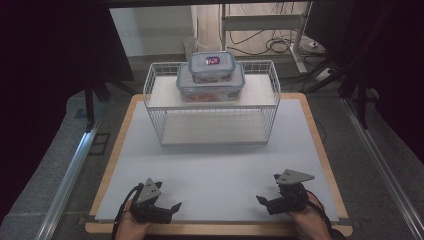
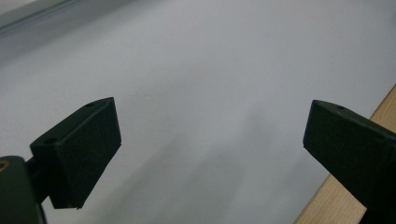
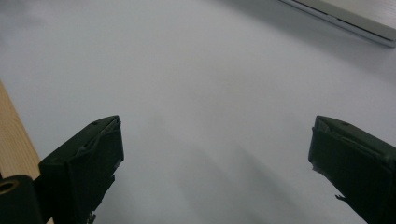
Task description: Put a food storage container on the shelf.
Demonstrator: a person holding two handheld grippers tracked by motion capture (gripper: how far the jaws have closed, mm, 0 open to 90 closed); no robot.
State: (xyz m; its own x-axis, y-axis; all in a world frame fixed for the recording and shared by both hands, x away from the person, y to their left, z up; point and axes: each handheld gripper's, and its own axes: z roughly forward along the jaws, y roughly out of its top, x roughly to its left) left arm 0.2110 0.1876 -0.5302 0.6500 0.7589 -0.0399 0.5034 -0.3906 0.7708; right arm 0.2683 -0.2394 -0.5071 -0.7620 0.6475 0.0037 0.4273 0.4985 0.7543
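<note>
Two lidded boxes, a small box (image 1: 212,66) stacked on a large box (image 1: 210,85), sit on the top shelf of a white wire rack (image 1: 156,95), well ahead of both claws and between their lines. The left gripper (image 1: 167,202) and right gripper (image 1: 268,190) rest near the front edge of the grey mat (image 1: 215,170), well apart. Each has its jaws spread wide and holds nothing.

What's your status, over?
Left gripper and right gripper open, empty, low at near table edge. Small container stacked on large container, top shelf of wire rack. Path between clear.
</note>
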